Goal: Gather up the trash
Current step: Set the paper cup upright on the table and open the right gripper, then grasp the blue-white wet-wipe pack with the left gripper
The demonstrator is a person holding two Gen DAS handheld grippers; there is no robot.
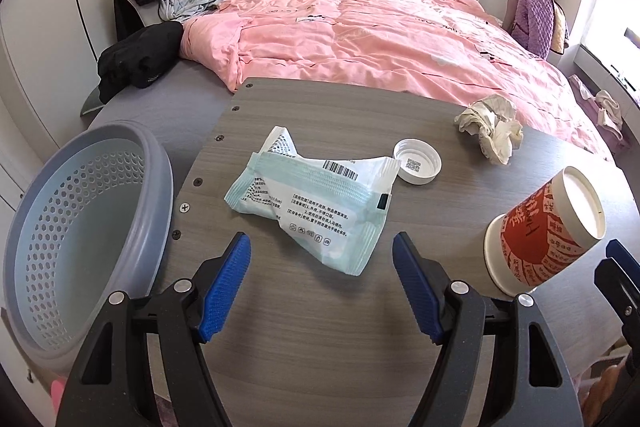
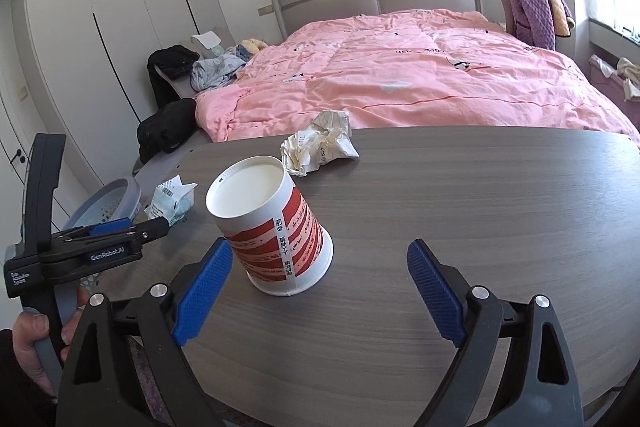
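Left wrist view: our left gripper is spread wide before wrapper; right gripper gapes too, nr upturned cup.

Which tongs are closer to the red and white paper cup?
Right. The right tongs sit open just in front of the upside-down paper cup. The left tongs face the wet-wipe packet, with the cup off to their right.

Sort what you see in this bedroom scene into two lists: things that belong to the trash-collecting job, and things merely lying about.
Belongs to the job:
- wipes packet
- white bottle cap
- crumpled paper
- upside-down paper cup
- blue perforated basket, the likely bin
- left gripper and right gripper, both open

Just lying about:
- pink duvet
- black clothes
- purple jacket
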